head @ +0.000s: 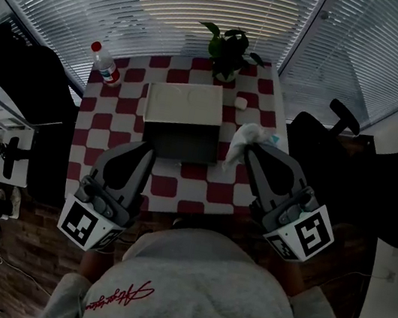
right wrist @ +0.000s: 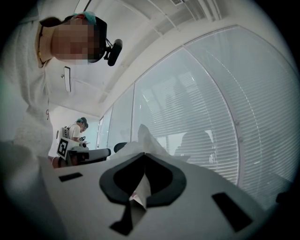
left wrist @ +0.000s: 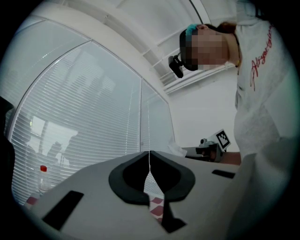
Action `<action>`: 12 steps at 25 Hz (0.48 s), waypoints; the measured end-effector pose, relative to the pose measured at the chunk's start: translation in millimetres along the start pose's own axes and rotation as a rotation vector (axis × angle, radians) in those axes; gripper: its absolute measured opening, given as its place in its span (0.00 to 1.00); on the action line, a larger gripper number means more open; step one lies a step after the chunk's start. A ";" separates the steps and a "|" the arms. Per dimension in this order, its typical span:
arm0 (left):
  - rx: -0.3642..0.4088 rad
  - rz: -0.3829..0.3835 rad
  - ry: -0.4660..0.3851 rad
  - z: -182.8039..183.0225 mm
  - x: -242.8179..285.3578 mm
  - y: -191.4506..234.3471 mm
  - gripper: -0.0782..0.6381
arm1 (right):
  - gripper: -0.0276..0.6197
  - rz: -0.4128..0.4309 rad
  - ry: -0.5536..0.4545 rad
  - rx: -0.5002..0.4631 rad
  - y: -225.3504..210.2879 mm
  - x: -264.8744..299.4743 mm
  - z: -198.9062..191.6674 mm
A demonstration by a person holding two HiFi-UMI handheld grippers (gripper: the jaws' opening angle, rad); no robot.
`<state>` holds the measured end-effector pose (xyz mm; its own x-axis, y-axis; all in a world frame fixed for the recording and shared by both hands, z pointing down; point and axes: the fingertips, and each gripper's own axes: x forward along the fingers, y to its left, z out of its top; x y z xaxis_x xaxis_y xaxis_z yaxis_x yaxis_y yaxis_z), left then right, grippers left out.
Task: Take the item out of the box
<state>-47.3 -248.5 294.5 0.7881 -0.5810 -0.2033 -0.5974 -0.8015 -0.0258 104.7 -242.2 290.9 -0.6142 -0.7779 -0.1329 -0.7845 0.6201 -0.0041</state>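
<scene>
An open box (head: 180, 143) with a dark inside sits mid-table on the red-and-white checked cloth (head: 113, 128), its pale lid (head: 184, 103) folded back behind it. My right gripper (head: 250, 148) hovers just right of the box, shut on a crumpled white tissue-like item (head: 245, 140). In the right gripper view the white item (right wrist: 140, 187) is pinched between the closed jaws of that gripper (right wrist: 144, 161) and sticks out past them. My left gripper (head: 147, 151) is at the box's front left corner. Its jaws (left wrist: 149, 161) are shut with nothing in them.
A potted plant (head: 230, 49) stands at the table's far edge, a red-capped bottle (head: 105, 63) at the far left corner, a small white object (head: 241, 103) right of the lid. Black office chairs flank the table, left (head: 23, 78) and right (head: 339, 141). Window blinds lie beyond.
</scene>
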 end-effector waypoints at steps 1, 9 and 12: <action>0.005 0.002 -0.003 -0.2 0.0 0.7 0.13 | 0.06 0.000 0.000 -0.001 -0.4 -0.1 -0.5; 0.004 0.001 -0.001 0.2 3.6 2.1 0.13 | 0.06 0.009 0.013 -0.010 -1.4 2.1 -3.0; -0.003 -0.002 0.012 -1.9 4.4 2.9 0.13 | 0.06 0.010 0.013 -0.008 -2.4 4.1 -3.2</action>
<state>-45.3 -253.6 295.4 0.7909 -0.5812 -0.1915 -0.5956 -0.8030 -0.0227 103.8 -247.3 293.5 -0.6229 -0.7730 -0.1200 -0.7790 0.6270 0.0048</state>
